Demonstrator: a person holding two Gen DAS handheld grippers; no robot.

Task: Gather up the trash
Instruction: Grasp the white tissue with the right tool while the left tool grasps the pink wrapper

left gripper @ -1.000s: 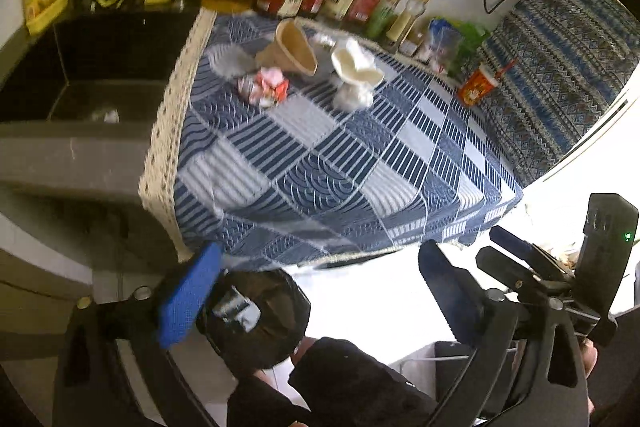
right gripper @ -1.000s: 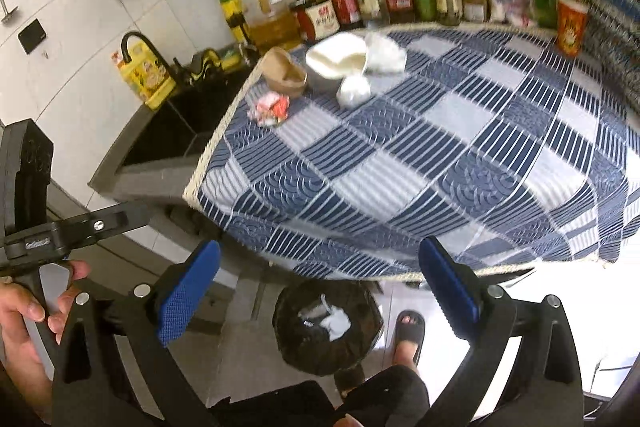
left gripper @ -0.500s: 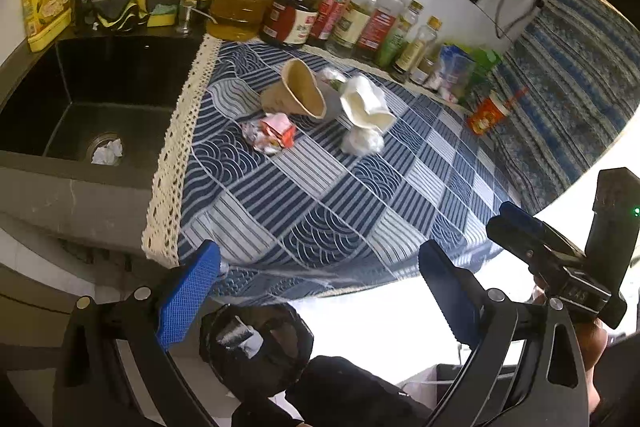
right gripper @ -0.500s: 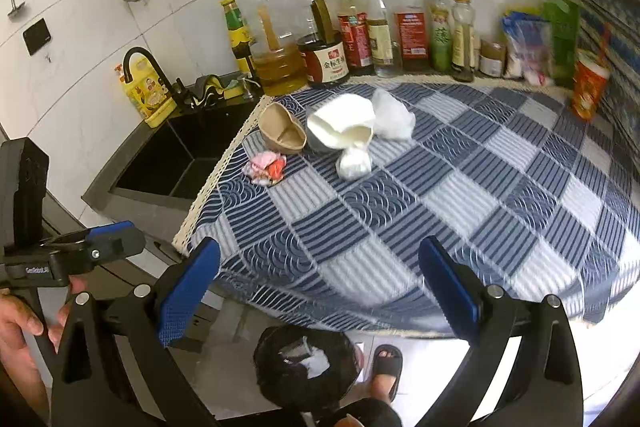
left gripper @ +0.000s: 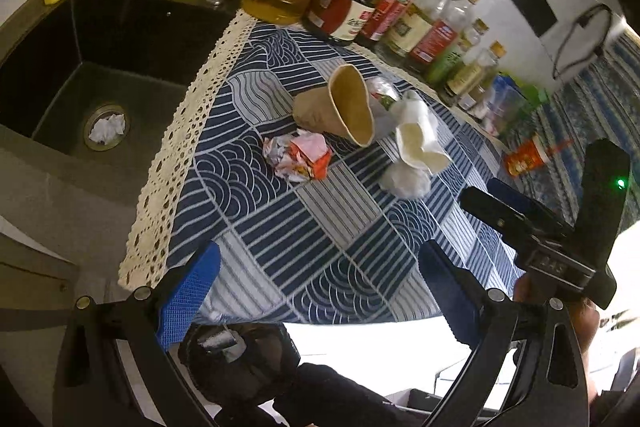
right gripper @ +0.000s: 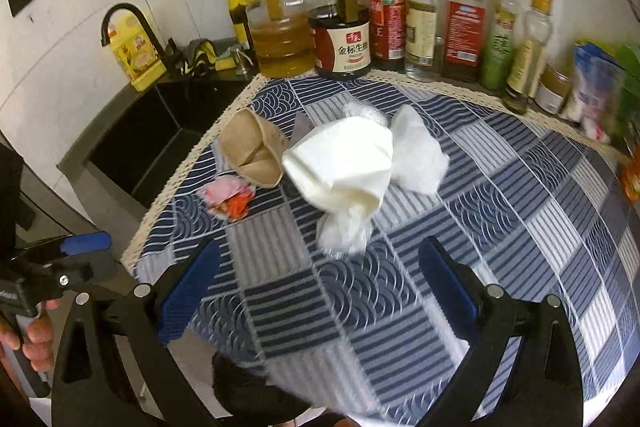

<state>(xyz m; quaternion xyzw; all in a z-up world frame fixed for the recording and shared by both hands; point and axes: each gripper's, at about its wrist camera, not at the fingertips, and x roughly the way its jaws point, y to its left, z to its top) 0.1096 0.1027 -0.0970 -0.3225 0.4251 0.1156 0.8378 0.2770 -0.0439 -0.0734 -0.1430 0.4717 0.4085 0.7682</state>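
Trash on the table (left gripper: 340,227) counts five pieces, all bunched near the sink-side edge toward the back: one brown paper cup (left gripper: 340,107) on its side, one crushed white cup (right gripper: 344,163), one pink-and-orange wrapper (left gripper: 298,155), and two white wads (right gripper: 418,157), one touching each side of the white cup. A clear scrap behind the cups is too hidden to name. My left tongs (left gripper: 320,291) gape wide with nothing between them, over the front edge; my right tongs (right gripper: 320,291) are likewise spread and empty, just short of the nearer wad. One black-lined bin (left gripper: 240,359) sits below the front edge, half covered by my left tongs. Eight or so bottles (right gripper: 424,11) line the back edge; blur hampers the count
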